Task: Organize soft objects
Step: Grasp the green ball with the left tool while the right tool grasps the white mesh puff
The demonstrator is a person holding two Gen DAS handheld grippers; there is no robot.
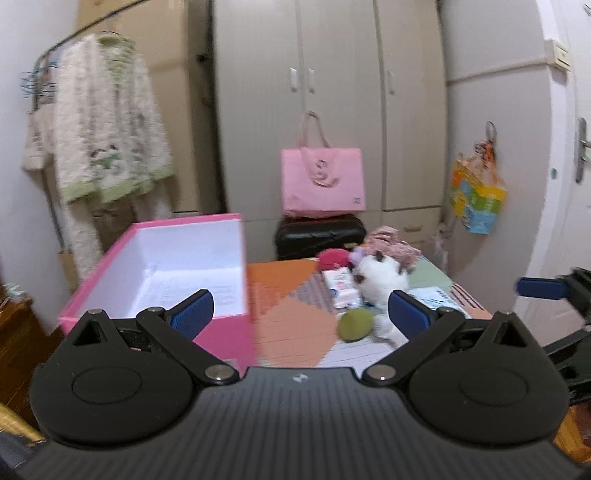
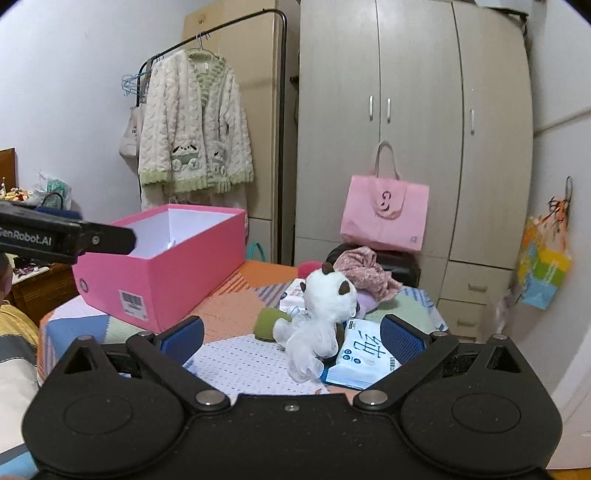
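At the far left a fleecy robe (image 2: 195, 122) hangs on a rail (image 2: 221, 26), clear of the work. Next comes the pink box (image 2: 159, 258), lid off and mouth up at the left end of the patchwork table (image 2: 229, 306); it looks empty, so I judge it to be the bin for the soft things, and none are sorted yet. The left gripper (image 1: 299, 310) hovers beside the box with its jaws spread wide and nothing between them, seemingly placed to steady the box or take a handover. In the middle of the table the soft things lie heaped together: a green plush (image 2: 267, 321) touches the white toy (image 2: 321, 314), which lies partly over a tissue pack (image 2: 364, 354), with a second pack (image 2: 293, 295) behind it, a red plush (image 2: 308, 267) and a crumpled pink cloth (image 2: 364, 269) further back. The right gripper (image 2: 291, 338) faces this heap, jaws also fully apart and empty, the white toy lying roughly between its fingers but not touched, a sensible line-up for a first grab. Behind, a pink tote (image 2: 384, 214) rests against the wardrobe (image 2: 413, 110) on a black stool (image 1: 319, 236). At the far right a colourful bag (image 2: 543, 266) hangs from a hook.
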